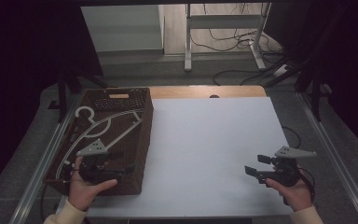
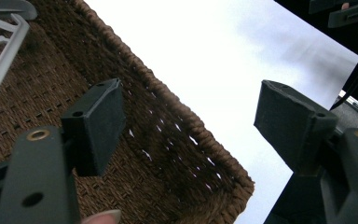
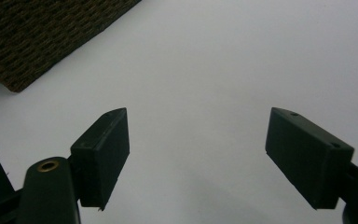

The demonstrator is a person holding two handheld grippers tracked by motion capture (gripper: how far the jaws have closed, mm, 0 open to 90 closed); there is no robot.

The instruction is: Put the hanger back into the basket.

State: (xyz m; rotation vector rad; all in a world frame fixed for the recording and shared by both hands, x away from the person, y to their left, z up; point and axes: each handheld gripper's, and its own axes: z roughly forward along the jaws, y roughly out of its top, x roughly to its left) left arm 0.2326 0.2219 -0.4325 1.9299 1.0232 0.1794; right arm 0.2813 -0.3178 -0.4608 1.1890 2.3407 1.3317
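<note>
A brown wicker basket [image 1: 145, 135] stands on the left of the white table [image 1: 214, 140], and a pale grey clothes hanger [image 1: 103, 125] lies inside it. My left gripper [image 1: 123, 170] hovers over the basket's near end, pointing right. In the left gripper view, the left gripper [image 2: 191, 121] is open and empty, the basket's woven wall and rim [image 2: 177, 140] pass between the jaws, and the hanger [image 2: 4, 56] lies at the upper left. My right gripper [image 1: 256, 164] is held at the table's front right. The right gripper view shows the right gripper [image 3: 198, 149] open over bare tabletop [image 3: 223, 60].
The basket's corner [image 3: 37, 32] reaches into the upper left of the right gripper view. Beyond the table's far wooden edge [image 1: 205, 91] are a white metal stand [image 1: 223, 28] and loose cables on the floor. Dark surroundings flank both sides.
</note>
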